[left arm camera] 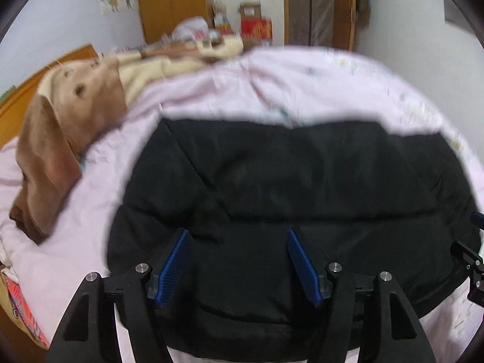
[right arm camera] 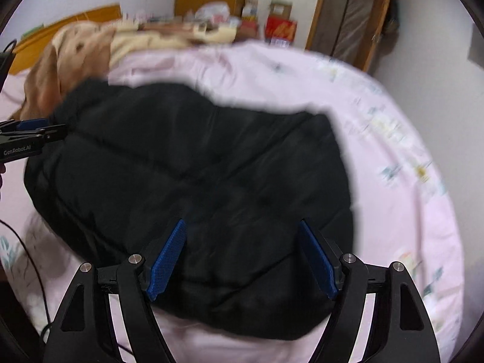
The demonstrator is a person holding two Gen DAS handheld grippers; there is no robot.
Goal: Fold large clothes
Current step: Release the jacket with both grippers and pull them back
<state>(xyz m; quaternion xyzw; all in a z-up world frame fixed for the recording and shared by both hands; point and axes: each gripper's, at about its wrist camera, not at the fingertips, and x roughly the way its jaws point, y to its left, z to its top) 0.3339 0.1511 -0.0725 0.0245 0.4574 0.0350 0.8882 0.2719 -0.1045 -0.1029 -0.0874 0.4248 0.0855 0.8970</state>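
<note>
A black puffy jacket (left arm camera: 302,175) lies bunched in a thick, folded heap on the pink bed sheet (left arm camera: 272,84). My left gripper (left arm camera: 237,232) hovers over its near edge, open, blue pads apart with only jacket fabric below them. The right gripper (left arm camera: 470,236) shows at the far right edge by the jacket's side. In the right wrist view the same jacket (right arm camera: 196,166) fills the middle. My right gripper (right arm camera: 242,222) stands open over its near edge and grips nothing. The left gripper (right arm camera: 57,128) pokes in from the left at the jacket's far corner.
A brown and cream blanket (left arm camera: 60,127) (right arm camera: 78,51) lies heaped at the bed's far left. Boxes and bags, one a red box (left arm camera: 255,27) (right arm camera: 279,28), crowd the wall behind. A black cable (right arm camera: 27,254) trails over the sheet (right arm camera: 378,181) at the left.
</note>
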